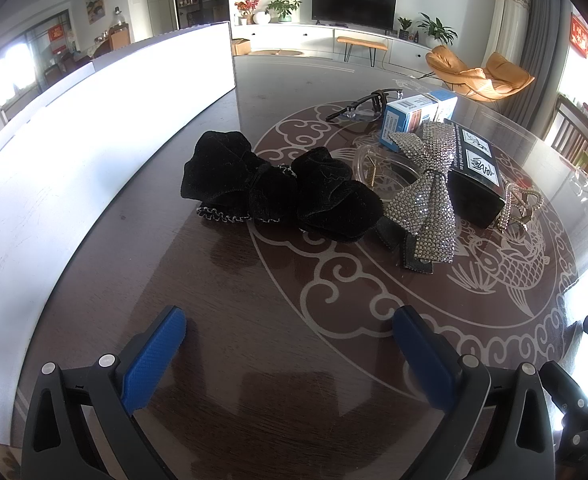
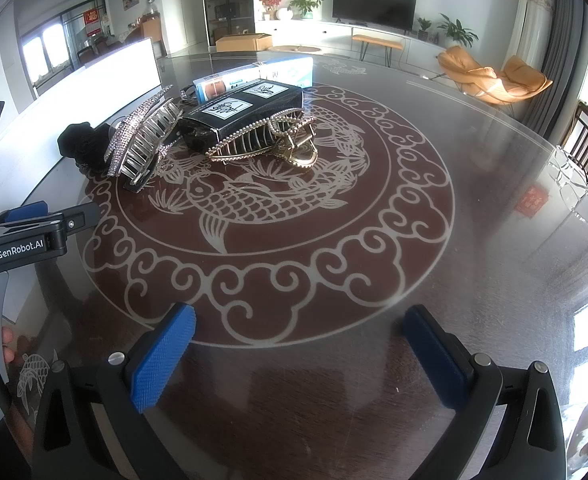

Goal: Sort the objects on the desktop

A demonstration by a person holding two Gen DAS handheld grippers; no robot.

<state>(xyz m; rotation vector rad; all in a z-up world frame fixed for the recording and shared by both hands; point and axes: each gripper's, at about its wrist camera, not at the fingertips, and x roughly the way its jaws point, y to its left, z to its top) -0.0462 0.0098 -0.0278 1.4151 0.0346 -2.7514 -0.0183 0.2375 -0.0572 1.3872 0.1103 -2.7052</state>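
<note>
Left wrist view: left tongs point(image 1: 289, 344) are spread wide with nothing between the blue pads, hovering low over the bench point(image 1: 253, 380), a dark wood top under glass with a pale koi-and-cloud pattern. Straight ahead sits a black velvet bow point(image 1: 277, 188), soft and crumpled with a thin chain trim. Just to its right is a rhinestone bow clip point(image 1: 426, 200), and behind that a blue carton point(image 1: 418, 116), a glossy black box point(image 1: 474, 176) and glasses point(image 1: 366, 106). A tall white bin wall point(image 1: 93, 140) runs along the left.

Right wrist view: right tongs point(image 2: 298, 348) also gape empty, well back from the pile. A gold toothed claw clip point(image 2: 269, 140) leans against the black box.

Looks like sorting hasn't really started. My guess is the velvet bow goes first: close in, pinch the squishy middle, carry it left to the bin.
</note>
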